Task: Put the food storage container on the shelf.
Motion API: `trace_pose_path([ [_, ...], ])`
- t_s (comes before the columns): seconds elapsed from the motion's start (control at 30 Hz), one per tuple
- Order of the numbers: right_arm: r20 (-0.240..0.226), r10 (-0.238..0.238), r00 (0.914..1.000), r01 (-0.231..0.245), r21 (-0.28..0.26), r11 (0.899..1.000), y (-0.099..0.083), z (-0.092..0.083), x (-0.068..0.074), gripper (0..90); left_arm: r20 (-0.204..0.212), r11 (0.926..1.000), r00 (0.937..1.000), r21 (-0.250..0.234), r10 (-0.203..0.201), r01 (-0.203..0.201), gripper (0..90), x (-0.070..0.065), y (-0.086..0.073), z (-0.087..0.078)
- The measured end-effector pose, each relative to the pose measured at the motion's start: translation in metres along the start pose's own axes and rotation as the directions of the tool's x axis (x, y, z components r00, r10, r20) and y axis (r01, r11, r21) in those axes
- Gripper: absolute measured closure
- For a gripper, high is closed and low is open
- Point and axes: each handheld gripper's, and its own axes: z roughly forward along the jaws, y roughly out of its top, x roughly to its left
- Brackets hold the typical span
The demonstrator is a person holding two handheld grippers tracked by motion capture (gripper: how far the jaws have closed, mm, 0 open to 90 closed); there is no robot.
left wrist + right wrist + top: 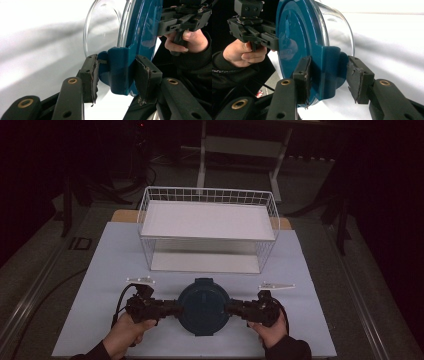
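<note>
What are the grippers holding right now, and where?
A lidded glass container. The left gripper clamps one blue lid tab; the right gripper straddles the opposite tab, its grip uncertain.

Wire basket [207,227] blocks straight ahead of both tools; desk [100,285] is open out to either side.

The round blue lid [204,306] hides the clear glass container's [105,30] contents in the high view; the bench's near corners are cut off.
</note>
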Motion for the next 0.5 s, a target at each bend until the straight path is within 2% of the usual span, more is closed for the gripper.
trace_pose_path([
  [0.2,0.007,-0.012,0.9999,0.012,-0.021,1.0,0.014,-0.001,-0.002,56.2,-0.023,0.9983,0.999,-0.042,0.039,-0.04,55.9,0.001,0.014,-0.001],
  [0.5,0.019,-0.033,0.9993,0.034,-0.046,0.998,0.033,-0.001,-0.012,56.2,-0.044,0.9951,0.9969,-0.072,0.065,-0.068,55.7,0.007,0.035,0.004],
])
